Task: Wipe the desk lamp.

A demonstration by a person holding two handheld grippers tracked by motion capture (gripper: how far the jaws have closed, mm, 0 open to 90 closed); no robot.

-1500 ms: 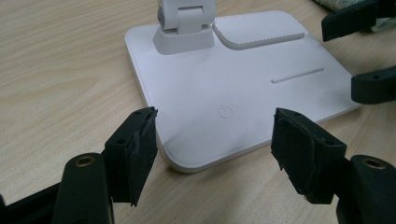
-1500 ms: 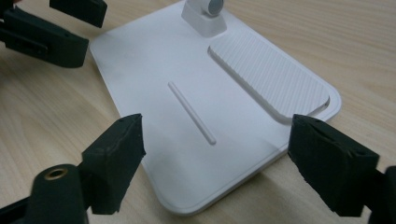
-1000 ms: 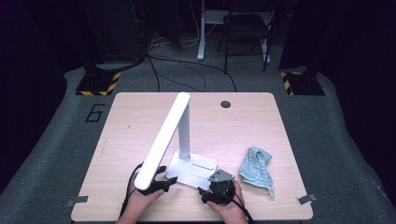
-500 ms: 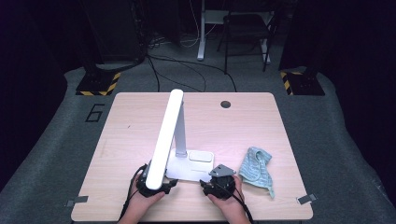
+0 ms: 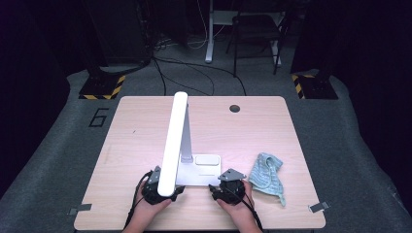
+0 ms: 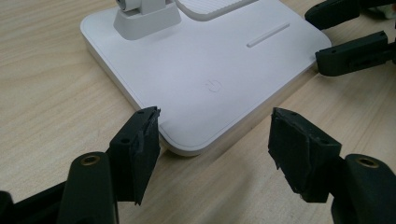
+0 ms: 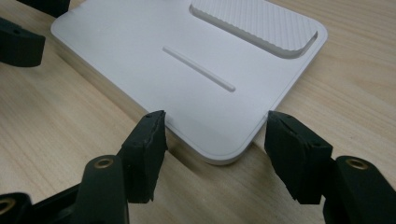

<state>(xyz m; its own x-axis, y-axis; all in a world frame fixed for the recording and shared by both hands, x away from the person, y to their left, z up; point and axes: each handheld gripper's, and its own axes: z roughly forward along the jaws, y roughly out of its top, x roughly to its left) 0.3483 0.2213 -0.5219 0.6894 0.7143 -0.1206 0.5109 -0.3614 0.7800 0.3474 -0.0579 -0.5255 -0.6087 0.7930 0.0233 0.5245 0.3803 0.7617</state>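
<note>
Both tongs at the lamp base's near corners

Underfoot, grey carpet surrounds the pale wood-grain surface (image 5: 136, 145), with a painted "6" (image 5: 98, 117) on the floor at its far left, black-and-yellow striped feet behind, and cables trailing off into a dark room. A white desk lamp (image 5: 180, 145) stands near the front edge; its long light bar (image 5: 174, 141) runs from front to back, lying almost along the depth of the surface. The flat base (image 6: 205, 70) carries a power symbol (image 6: 213, 86) and a thin raised line. The left tongs (image 6: 212, 140) straddle the base's near left corner, the right tongs (image 7: 215, 137) its near right corner. Each pair has just been closing, the corner between the jaws, wide apart and gripping nothing. A light-blue cloth (image 5: 267, 174) lies crumpled to the right.
</note>
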